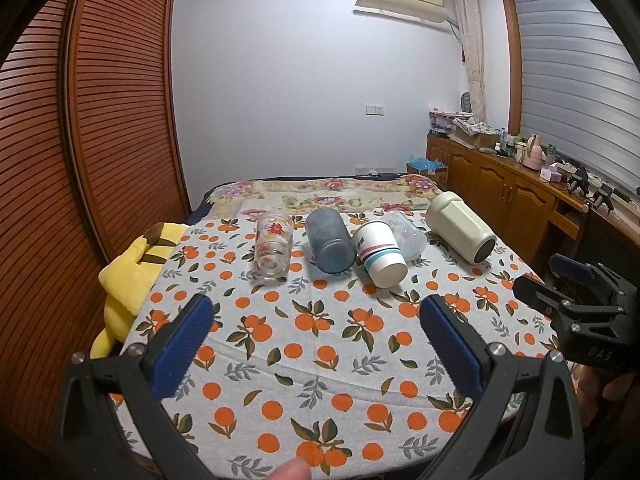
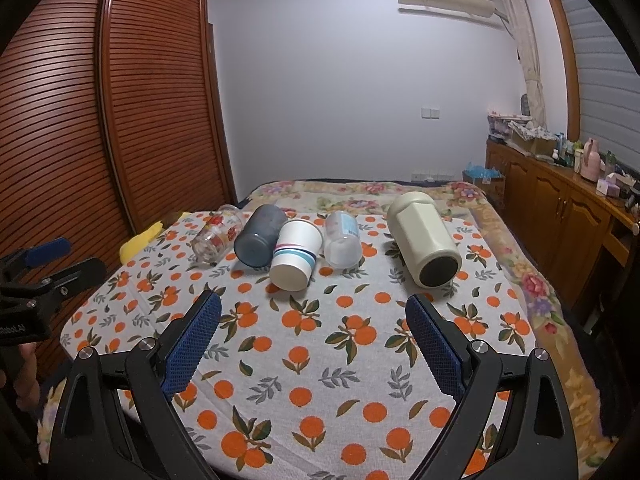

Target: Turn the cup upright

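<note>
Several cups lie on their sides in a row on the orange-print cloth: a printed clear glass (image 1: 273, 246) (image 2: 215, 234), a blue-grey tumbler (image 1: 330, 245) (image 2: 259, 235), a white paper cup with stripes (image 1: 381, 254) (image 2: 295, 254), a clear plastic cup (image 1: 409, 233) (image 2: 341, 239) and a cream mug (image 1: 460, 227) (image 2: 425, 245). My left gripper (image 1: 316, 320) is open and empty, short of the row. My right gripper (image 2: 314, 320) is open and empty, also short of the row. The right gripper shows at the right edge of the left wrist view (image 1: 560, 280). The left gripper shows at the left edge of the right wrist view (image 2: 60, 260).
A yellow plush toy (image 1: 132, 276) lies at the cloth's left edge. A slatted wooden wardrobe (image 1: 100, 120) stands on the left. A wooden sideboard (image 1: 500, 184) with clutter runs along the right wall. A floral blanket (image 1: 328, 194) lies behind the cups.
</note>
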A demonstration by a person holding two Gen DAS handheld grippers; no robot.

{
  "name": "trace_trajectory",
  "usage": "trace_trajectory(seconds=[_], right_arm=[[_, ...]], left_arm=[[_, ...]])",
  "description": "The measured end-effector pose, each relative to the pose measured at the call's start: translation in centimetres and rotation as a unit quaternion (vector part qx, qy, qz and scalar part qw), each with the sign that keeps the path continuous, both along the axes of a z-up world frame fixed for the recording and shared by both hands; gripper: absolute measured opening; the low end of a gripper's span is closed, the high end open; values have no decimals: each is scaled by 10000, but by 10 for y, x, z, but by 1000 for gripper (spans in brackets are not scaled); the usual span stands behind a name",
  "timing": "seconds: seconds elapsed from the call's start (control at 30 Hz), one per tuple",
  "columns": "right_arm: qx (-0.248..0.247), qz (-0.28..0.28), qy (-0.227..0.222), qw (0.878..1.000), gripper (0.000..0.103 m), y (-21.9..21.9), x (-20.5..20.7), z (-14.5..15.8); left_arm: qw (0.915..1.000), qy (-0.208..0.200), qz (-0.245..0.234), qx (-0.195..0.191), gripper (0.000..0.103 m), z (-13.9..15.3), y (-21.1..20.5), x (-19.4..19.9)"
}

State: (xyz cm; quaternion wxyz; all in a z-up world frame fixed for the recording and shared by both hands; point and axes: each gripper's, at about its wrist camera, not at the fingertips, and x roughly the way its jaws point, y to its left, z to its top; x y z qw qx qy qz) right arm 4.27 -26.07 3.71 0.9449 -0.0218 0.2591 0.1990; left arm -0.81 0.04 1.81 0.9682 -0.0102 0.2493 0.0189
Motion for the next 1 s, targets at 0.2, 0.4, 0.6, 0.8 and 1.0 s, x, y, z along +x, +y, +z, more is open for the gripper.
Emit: trace_trajectory(seconds=[0.2, 0.4, 0.6, 0.8, 1.0], right_arm=[[10, -19, -23, 10000, 95, 2, -1, 1], [17, -25, -21, 10000, 95, 1, -2, 0], [17, -23, -23, 10000, 95, 1, -1, 1], [17, -30, -51, 10000, 95, 1, -2, 1], [21, -26, -52, 10000, 95, 2, -2, 2]], left_arm=[[10000, -6, -4, 3, 103, 1, -1, 0], [10000, -37, -11, 6, 103, 2, -3, -3], [10000, -26, -12, -3, 103, 4, -4, -3], [10000, -29, -15, 3, 103, 3, -4, -3], [10000, -28, -15, 1, 103, 3, -4, -3]])
